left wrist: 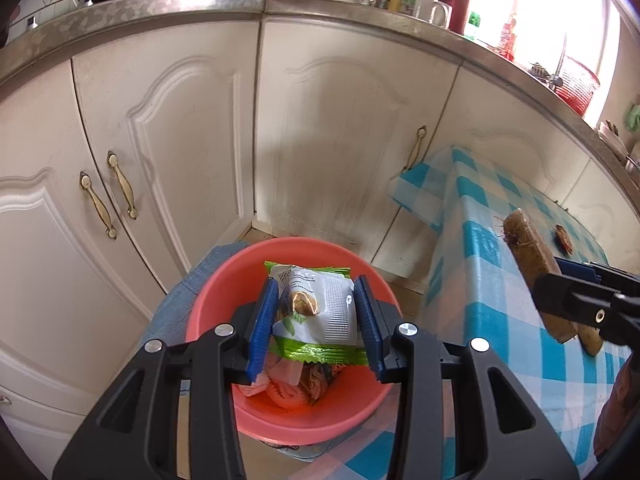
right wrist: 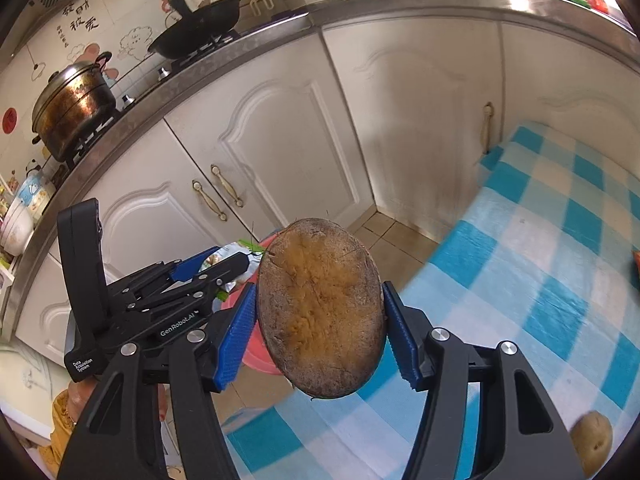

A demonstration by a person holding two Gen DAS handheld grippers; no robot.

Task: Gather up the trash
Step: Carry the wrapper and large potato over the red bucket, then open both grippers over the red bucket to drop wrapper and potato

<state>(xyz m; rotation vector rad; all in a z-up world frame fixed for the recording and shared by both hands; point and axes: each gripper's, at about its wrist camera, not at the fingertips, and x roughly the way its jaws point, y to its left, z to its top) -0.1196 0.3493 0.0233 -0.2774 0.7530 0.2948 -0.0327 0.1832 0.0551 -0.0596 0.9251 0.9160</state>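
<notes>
The left gripper is clenched on a snack wrapper, white with green sealed edges, its blue pads pressing the wrapper's two sides. It hangs directly over a pink basin that stands on the floor in the corner of the white cabinets, just left of the table with its blue-and-white checked cloth. More crumpled trash lies in the bottom of the basin. The right gripper grasps a brown, rough, oval slab by its edges, flat face toward the camera, above the near left edge of the table; what the slab is cannot be told. From the left wrist view the slab shows edge-on at the right, apart from the basin. A small potato rests on the cloth at the near right, and a small reddish scrap lies farther back on the table.
</notes>
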